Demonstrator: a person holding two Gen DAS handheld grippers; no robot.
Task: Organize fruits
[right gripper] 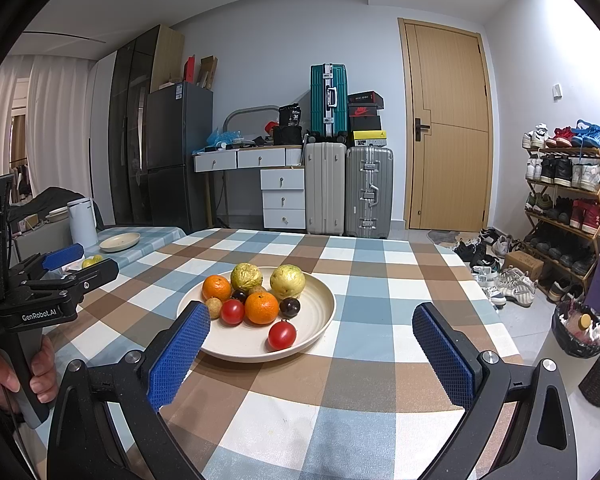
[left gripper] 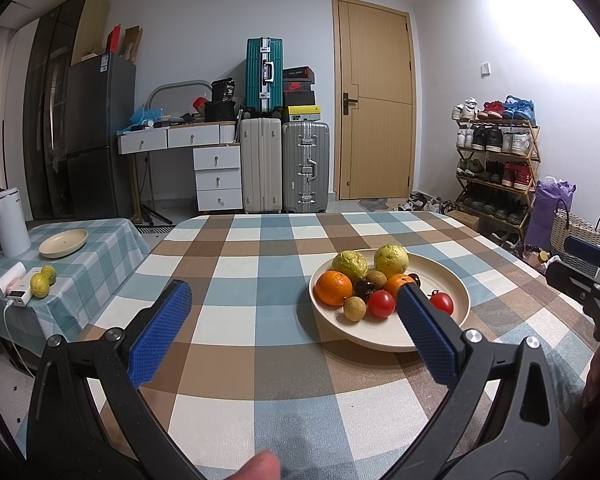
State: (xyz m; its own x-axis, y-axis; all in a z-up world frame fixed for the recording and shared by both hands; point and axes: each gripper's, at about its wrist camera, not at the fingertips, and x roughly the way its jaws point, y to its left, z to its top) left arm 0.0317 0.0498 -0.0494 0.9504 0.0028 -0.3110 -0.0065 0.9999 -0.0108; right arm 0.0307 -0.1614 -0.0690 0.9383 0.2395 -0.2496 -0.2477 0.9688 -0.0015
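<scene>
Fruit stock on checked tablecloth (right gripper: 340, 380), both grippers idle.

Round cream ribbed plate (right gripper: 320, 312) on main table: two yellow-green guavas (right gripper: 287, 281), two oranges (right gripper: 262, 308), two red tomatoes (right gripper: 281, 335), dark plums (right gripper: 290, 306), small tan longans (right gripper: 213, 307). Smaller cream dish (left gripper: 63, 243) on side table, seemingly empty; two yellow-green fruits (left gripper: 40, 284) loose beside it. Left gripper (left gripper: 296, 312) spread wide, empty; right gripper (right gripper: 312, 340) likewise, short of the plate.

Left gripper's right finger (left gripper: 428, 336) hides part of an orange (left gripper: 396, 282); the right gripper (left gripper: 588, 276) is cropped at the frame edge.
</scene>
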